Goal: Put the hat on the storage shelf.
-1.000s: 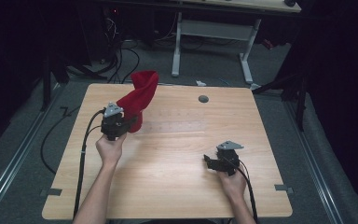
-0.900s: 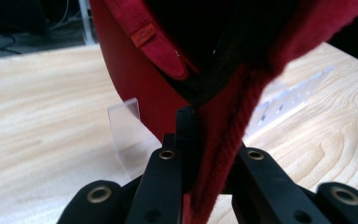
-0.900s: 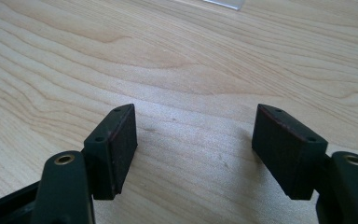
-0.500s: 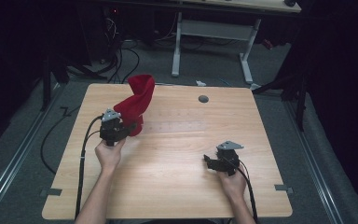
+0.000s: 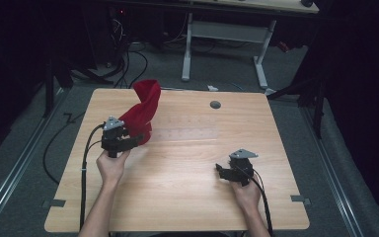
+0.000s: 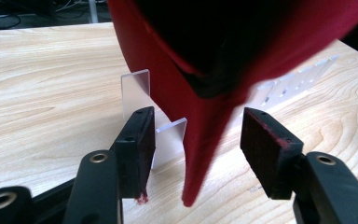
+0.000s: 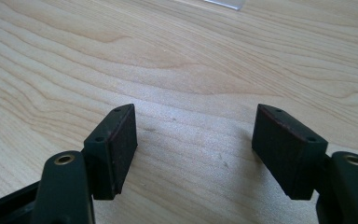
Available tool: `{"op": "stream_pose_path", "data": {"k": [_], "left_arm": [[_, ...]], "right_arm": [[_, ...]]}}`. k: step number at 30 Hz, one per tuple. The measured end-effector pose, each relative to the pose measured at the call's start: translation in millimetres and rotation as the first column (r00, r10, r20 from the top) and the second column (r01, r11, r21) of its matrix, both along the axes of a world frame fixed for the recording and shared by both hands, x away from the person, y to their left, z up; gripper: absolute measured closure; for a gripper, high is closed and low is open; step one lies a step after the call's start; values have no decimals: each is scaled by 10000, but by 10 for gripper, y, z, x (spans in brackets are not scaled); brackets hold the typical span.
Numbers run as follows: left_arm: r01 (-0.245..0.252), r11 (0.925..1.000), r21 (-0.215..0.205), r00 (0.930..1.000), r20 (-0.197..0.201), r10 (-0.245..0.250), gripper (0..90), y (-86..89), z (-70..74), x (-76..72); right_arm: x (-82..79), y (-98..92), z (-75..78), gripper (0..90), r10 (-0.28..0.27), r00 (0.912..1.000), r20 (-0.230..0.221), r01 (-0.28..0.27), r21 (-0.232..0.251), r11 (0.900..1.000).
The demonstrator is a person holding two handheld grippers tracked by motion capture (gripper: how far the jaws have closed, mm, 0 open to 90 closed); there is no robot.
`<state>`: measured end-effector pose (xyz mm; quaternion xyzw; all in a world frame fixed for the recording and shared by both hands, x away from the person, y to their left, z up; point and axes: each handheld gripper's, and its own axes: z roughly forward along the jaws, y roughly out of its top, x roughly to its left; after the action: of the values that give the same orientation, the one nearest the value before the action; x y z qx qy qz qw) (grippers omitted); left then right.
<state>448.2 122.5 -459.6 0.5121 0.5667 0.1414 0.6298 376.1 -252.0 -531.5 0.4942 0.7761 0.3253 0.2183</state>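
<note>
The red cloth [image 6: 200, 88] is cut off by the top edge in the left gripper view, and it hides most of the clear rack [image 6: 289, 86] behind it. In the high view this rack [image 5: 187, 133], right of the cloth [image 5: 143, 111], is too faint to tell its shape. The cloth's lower end is hidden behind the left gripper [image 5: 128, 142].

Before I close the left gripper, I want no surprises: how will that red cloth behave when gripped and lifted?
Probably floppy: the red cloth hangs in soft folds to a limp tip between the left gripper's open jaws. It looks light, since it drapes on a thin clear stand without tipping it. Pulling may drag or topple that stand.
</note>
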Motion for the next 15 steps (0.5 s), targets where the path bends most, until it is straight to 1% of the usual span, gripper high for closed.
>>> {"op": "stream_pose_path", "data": {"k": [5, 7, 10, 15], "left_arm": [[51, 9998, 168, 10000, -11, -51, 444, 29, 41, -56], [13, 9999, 141, 10000, 37, -14, 440, 43, 58, -83], [-28, 10000, -25, 10000, 64, 28, 438, 85, 71, -133], [-61, 10000, 30, 10000, 47, 61, 437, 140, 61, -223]], "right_arm": [[0, 0, 0, 311, 4, 10000, 0, -4, -1, 10000], [0, 0, 0, 311, 5, 10000, 1, -5, -1, 10000], [0, 0, 0, 310, 5, 10000, -2, -5, -1, 10000], [0, 0, 0, 310, 5, 10000, 0, -5, -1, 10000]]}}
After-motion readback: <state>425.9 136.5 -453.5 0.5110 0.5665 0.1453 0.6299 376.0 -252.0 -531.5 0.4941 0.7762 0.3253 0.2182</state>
